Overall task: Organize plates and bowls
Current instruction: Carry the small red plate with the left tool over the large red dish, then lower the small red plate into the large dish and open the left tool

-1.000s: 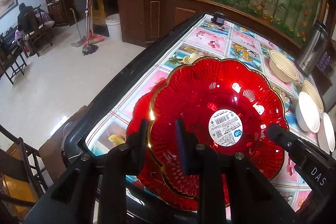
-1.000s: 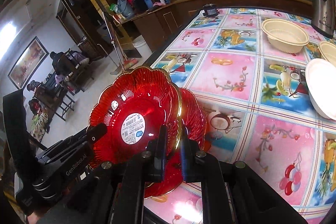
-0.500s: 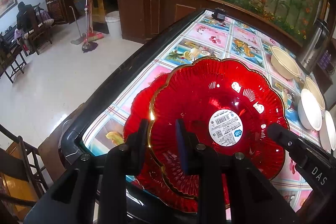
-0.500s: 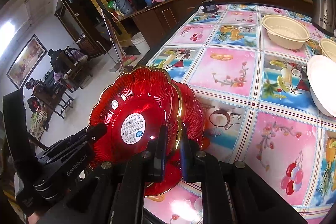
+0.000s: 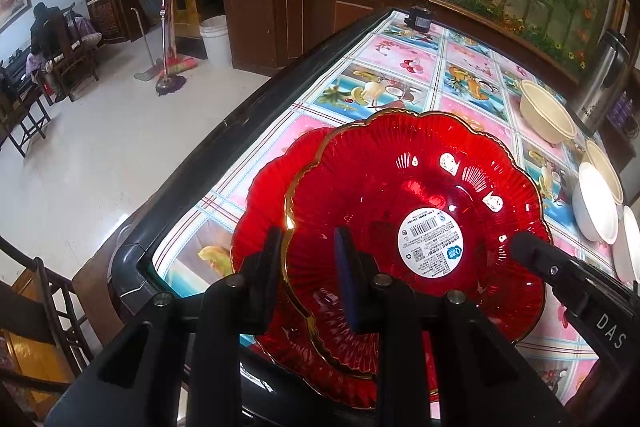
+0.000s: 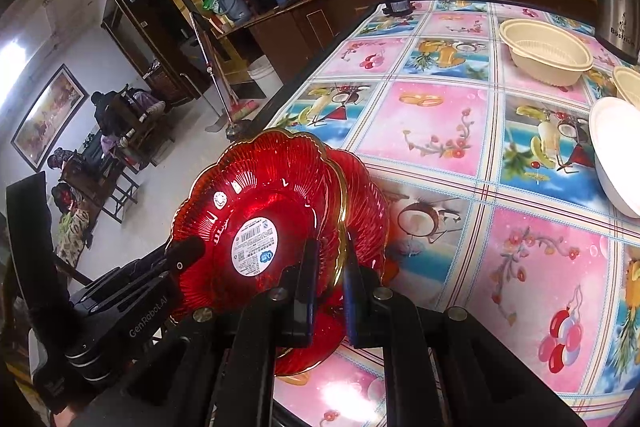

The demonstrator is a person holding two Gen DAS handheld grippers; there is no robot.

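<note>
**Red plate: held over its twin, not yet released**

The red scalloped glass plate with gilt rim (image 5: 416, 203) sits above a second red plate (image 5: 272, 195) at the near corner of the fruit-patterned table (image 6: 440, 131). I have both tools clamped on its rim: left gripper (image 5: 308, 267), right gripper (image 6: 329, 271).

Done: the red pair is nearly stacked. Left, in my judgement: release, then gather the cream ribbed plastic bowls (image 6: 546, 57) and white bowls (image 6: 616, 151).

I cannot tell whether the upper plate rests fully on the lower. The white bowls are cut off at the frame edge.
</note>
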